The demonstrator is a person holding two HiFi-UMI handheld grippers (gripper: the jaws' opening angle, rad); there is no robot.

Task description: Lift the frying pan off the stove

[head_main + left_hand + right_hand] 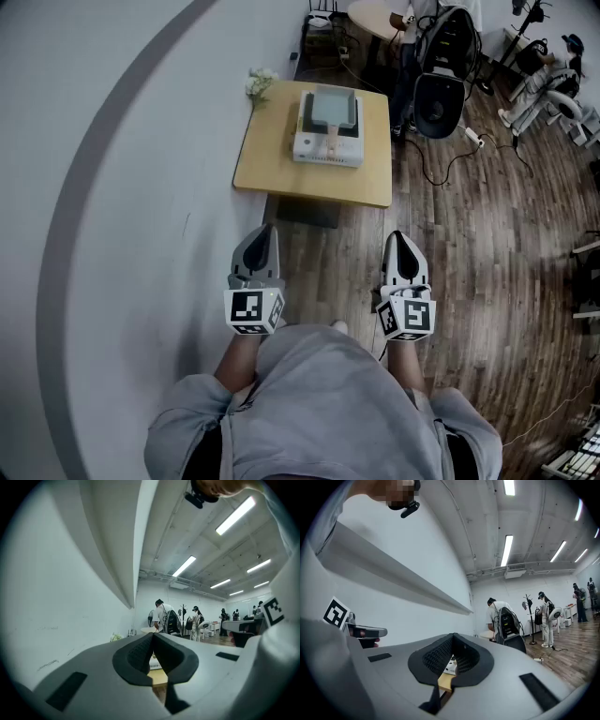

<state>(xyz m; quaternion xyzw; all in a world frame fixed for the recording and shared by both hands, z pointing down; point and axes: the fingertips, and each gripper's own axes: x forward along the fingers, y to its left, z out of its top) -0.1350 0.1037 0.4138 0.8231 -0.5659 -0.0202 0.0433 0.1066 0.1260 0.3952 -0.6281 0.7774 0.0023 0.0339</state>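
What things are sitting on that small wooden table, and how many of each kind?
frying pan: 1
stove: 1
bunch of flowers, at the corner: 1
Total: 3

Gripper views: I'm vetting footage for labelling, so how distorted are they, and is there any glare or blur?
Left gripper view: strong fisheye with black corners, ceiling light blown out. Right gripper view: same curving of straight edges, ceiling strip glaring. Head view: evenly lit, milder bending, frying pan small but clear.
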